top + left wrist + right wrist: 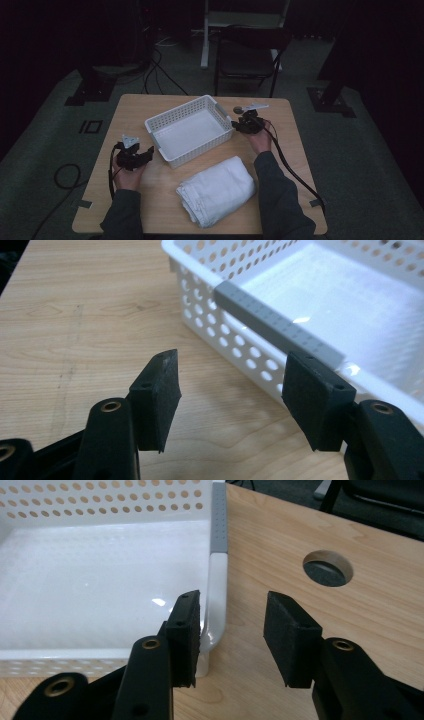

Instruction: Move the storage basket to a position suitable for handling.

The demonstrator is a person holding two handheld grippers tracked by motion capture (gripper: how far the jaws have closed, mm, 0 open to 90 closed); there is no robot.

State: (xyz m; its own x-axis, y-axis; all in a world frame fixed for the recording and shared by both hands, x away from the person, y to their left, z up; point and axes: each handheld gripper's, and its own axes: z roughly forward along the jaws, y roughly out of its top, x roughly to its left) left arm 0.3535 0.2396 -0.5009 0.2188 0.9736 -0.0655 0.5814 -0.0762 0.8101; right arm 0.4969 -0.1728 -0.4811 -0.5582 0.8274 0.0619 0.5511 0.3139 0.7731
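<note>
A white perforated basket [176,114] stands empty in the middle of the wooden table [285,145]. A folded white towel [216,191] lies in front of it. My left gripper [145,152] sits just off the basket's left end. In the left gripper view it [232,360] is open, facing the basket wall [240,270] and its grey handle strip [275,325]. My right gripper [237,125] is at the basket's right end. In the right gripper view it [232,599] is open and straddles the rim [216,580]: one jaw inside the basket, one outside.
A round cable hole [327,568] is cut in the tabletop just past the right gripper. A dark chair [250,55] stands beyond the far table edge. Cables trail from both grippers off the table's sides.
</note>
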